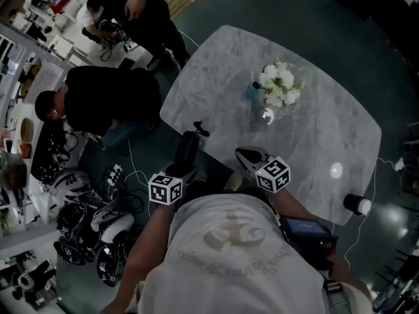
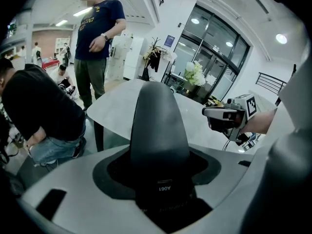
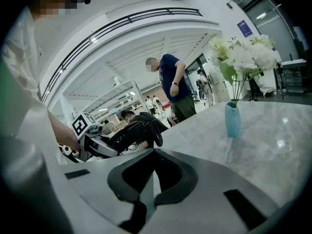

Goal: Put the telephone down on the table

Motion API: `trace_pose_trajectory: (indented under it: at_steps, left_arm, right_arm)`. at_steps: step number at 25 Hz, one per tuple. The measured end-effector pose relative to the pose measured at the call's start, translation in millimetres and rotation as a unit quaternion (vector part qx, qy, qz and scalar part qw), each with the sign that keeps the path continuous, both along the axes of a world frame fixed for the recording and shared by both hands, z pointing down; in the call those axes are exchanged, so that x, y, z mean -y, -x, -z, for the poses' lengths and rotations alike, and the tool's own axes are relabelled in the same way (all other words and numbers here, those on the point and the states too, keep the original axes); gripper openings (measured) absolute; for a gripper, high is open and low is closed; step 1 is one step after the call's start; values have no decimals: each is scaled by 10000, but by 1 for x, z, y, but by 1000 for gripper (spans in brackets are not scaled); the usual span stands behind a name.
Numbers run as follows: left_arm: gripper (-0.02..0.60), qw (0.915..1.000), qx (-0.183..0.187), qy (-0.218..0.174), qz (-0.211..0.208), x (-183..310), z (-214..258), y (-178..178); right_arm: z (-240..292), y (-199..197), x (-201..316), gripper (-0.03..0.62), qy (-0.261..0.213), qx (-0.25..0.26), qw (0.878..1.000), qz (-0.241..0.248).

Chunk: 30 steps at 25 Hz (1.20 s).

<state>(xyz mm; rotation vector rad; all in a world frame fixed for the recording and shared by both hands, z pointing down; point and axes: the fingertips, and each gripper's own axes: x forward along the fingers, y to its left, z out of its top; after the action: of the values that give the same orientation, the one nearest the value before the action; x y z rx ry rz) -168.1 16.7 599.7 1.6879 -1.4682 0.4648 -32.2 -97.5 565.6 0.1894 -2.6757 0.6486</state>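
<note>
Grey marble surface (image 1: 314, 129), mostly bare. Telephone (image 1: 187, 150), a black handset, is held in the air at the surface's near-left edge, not yet over the marble. Left gripper (image 1: 185, 169): fingers clamped on the handset's body, its long end pointing forward and up. Right gripper (image 1: 247, 156): fingers pressed together on nothing, hovering just over the near edge.

Step in hand: carry the handset in over the marble, then lower it. Judgement: bring it well inside the edge, tip it flat before contact, and release only once its length rests. A coiled cord (image 3: 157, 130) hangs from it, so let that land on the marble too and not drag off the side.

Around: teal vase (image 1: 253, 91) with white flowers (image 1: 278, 84) stands mid-surface, and a black-and-white cylinder (image 1: 357, 205) at the right edge, both well apart from the likely landing spot. A crouching person (image 1: 111, 100) and a standing person (image 1: 141, 5) are on the left, off the surface.
</note>
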Motion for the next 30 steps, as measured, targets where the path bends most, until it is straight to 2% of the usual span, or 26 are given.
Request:
trace_pose_trajectory:
  at_steps: [18,30]
  left_arm:
    - [279,9972,155,4,-731,76,-19,16]
    - [279,9934,210,-15,-1123,127,-33,22]
  right_arm:
    - [-16,-14,38,15,184,-361,9958,-818]
    - [-20,-6,62,15,210,-576,9929,-1020]
